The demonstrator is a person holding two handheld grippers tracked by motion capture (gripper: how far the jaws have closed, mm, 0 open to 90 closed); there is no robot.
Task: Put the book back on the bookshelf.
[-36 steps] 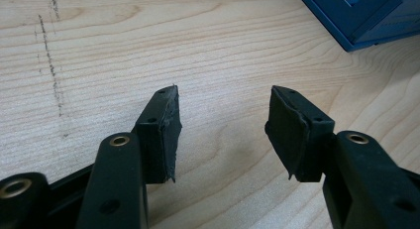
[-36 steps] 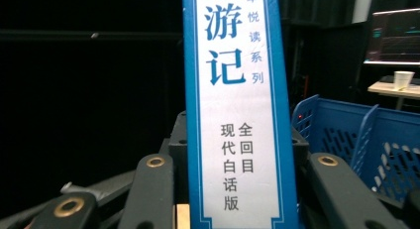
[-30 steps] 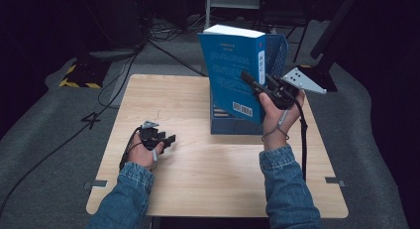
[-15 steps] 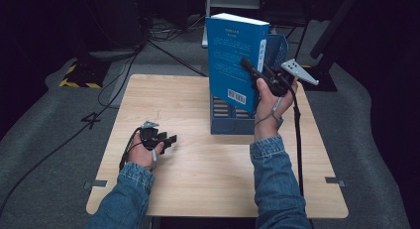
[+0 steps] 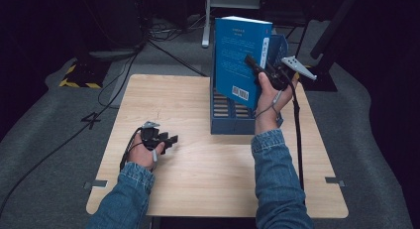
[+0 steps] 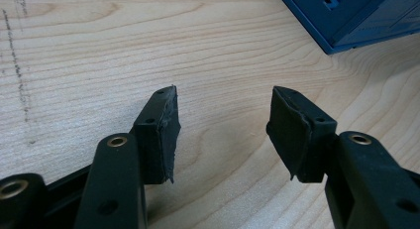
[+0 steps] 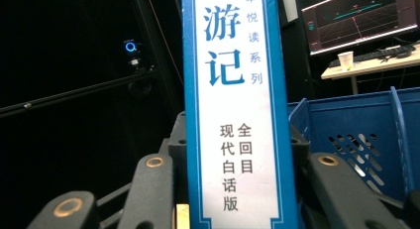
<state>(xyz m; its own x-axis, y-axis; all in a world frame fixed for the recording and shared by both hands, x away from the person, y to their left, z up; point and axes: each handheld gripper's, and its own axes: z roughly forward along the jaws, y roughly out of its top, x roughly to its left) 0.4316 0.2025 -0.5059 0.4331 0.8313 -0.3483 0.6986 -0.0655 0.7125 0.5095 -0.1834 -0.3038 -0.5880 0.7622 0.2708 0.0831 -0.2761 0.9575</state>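
A blue book (image 5: 238,60) stands upright over the blue slotted rack (image 5: 233,121), held in the air by my right gripper (image 5: 257,70), which is shut on its spine edge. In the right gripper view the book's white spine (image 7: 236,110) with blue Chinese characters runs straight up between the two jaws, and the rack's wall (image 7: 356,135) lies behind at the right. My left gripper (image 5: 166,140) rests low on the wooden table (image 5: 198,164) at the left, open with nothing between its fingers (image 6: 161,135). A corner of the rack (image 6: 356,16) shows ahead of it.
The rack stands at the table's far right part. Cables (image 5: 163,50) and a metal stand base (image 5: 205,30) lie on the grey floor beyond the table. A yellow-black striped block (image 5: 79,75) sits off the far left corner. A monitor on a desk (image 7: 356,21) is far behind.
My right gripper has lifted the book higher and turned it more upright over the rack. The left gripper has stayed where it was.
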